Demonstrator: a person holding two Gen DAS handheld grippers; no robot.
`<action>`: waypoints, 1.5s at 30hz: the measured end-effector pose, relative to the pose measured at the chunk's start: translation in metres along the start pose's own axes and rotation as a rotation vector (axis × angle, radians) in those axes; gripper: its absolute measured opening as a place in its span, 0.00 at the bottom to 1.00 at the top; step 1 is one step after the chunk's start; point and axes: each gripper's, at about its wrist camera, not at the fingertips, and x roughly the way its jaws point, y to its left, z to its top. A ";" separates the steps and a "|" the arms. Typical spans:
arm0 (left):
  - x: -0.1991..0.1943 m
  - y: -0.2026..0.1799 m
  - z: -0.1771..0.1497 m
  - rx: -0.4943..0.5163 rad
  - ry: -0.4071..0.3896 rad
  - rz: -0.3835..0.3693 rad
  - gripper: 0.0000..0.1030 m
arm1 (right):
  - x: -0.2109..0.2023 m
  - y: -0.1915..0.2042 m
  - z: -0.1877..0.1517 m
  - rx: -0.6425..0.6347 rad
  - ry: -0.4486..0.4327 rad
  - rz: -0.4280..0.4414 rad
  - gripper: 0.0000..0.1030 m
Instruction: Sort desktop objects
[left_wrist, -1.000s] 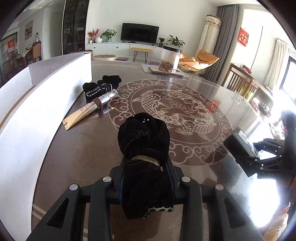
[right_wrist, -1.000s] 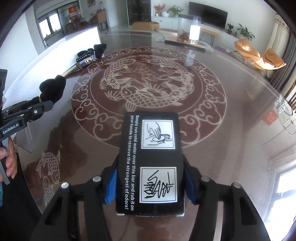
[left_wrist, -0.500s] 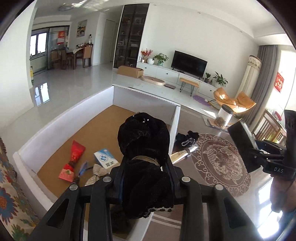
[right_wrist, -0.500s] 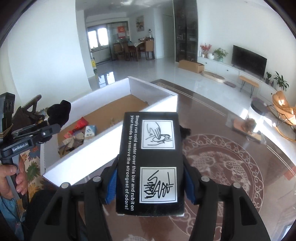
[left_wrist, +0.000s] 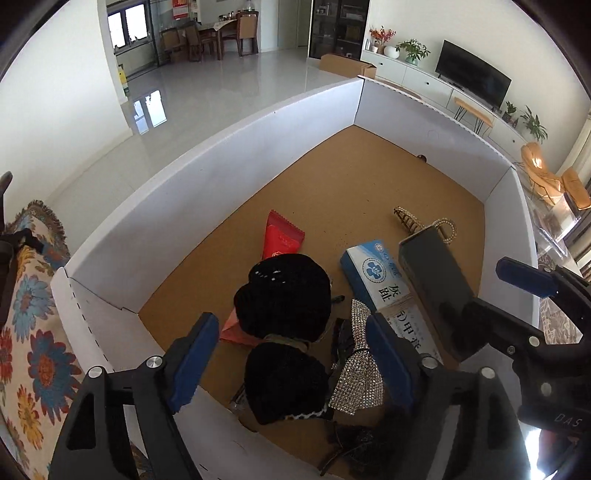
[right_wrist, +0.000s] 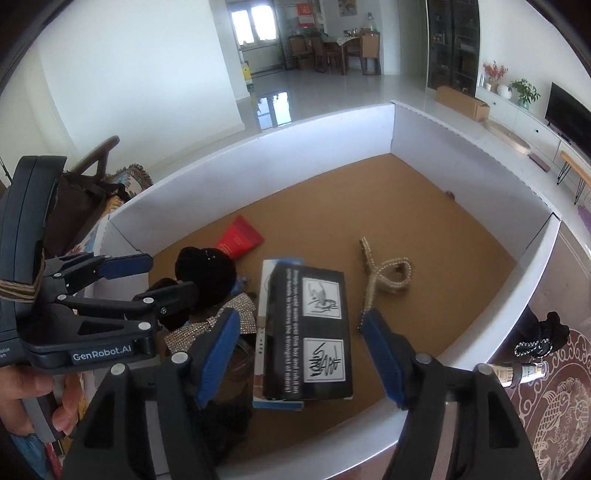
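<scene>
Both grippers hover over a white cardboard box with a brown floor. My left gripper is open; the black rolled sock bundle lies below it, between the jaws and free of them. My right gripper is open; the black printed box lies below it on a blue-white carton. The right gripper also shows in the left wrist view, and the left gripper in the right wrist view.
In the box lie a red packet, a rhinestone bow and a beaded hair clip. Outside on the patterned table lie black socks and a silver tube. A floral cushion is at left.
Both grippers moved from the table to above the box and opened. The sock bundle and the black printed box left the jaws and now lie inside the box.
</scene>
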 end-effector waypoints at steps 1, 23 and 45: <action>-0.006 -0.001 -0.003 -0.001 -0.034 0.004 0.80 | -0.006 -0.003 -0.003 0.009 -0.022 0.005 0.73; -0.123 -0.131 -0.051 0.227 -0.368 -0.123 0.83 | -0.149 -0.165 -0.222 0.301 -0.135 -0.314 0.97; 0.010 -0.327 -0.072 0.736 -0.133 -0.181 0.83 | -0.173 -0.185 -0.332 0.388 -0.100 -0.381 0.97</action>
